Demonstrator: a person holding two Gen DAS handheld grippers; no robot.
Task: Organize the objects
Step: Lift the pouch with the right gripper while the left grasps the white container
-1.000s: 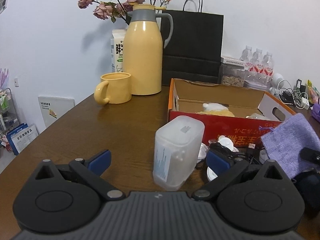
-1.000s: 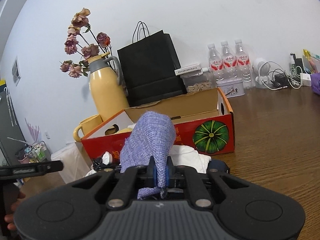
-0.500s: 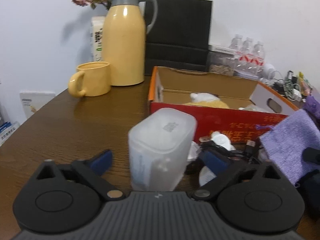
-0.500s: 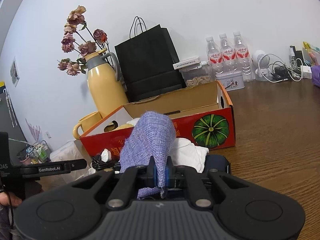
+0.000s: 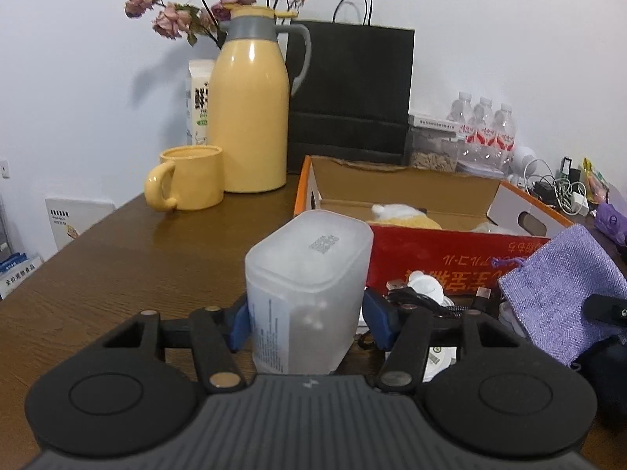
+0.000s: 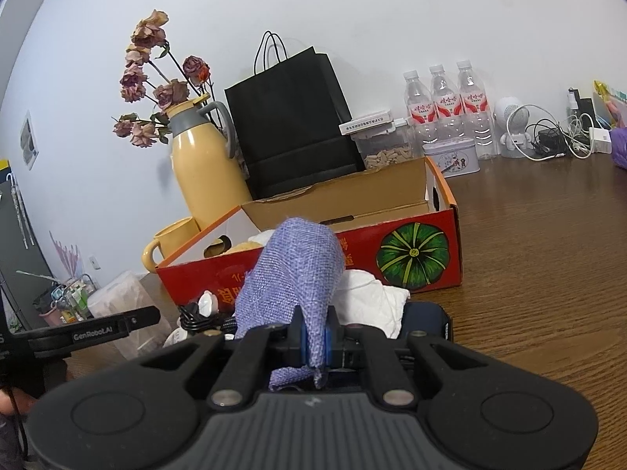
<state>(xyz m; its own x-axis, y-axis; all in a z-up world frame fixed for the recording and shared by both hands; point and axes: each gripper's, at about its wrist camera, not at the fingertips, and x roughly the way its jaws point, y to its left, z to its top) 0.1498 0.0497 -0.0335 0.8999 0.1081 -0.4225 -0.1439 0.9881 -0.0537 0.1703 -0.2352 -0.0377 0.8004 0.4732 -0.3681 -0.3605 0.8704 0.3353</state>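
Left claw pinches a frosted tub, one blue pad against each side; whether the tub's base touches the tabletop cannot be told. Tub is upright, just in front of the red box, near its left corner. Right claw is pressed together on the lower edge of a purple pouch, which stands up from the pads in front of the box. White cloth and black cables lie between pouch and box. Yellow jug and mug stand behind, left of the box; black bag against the wall.
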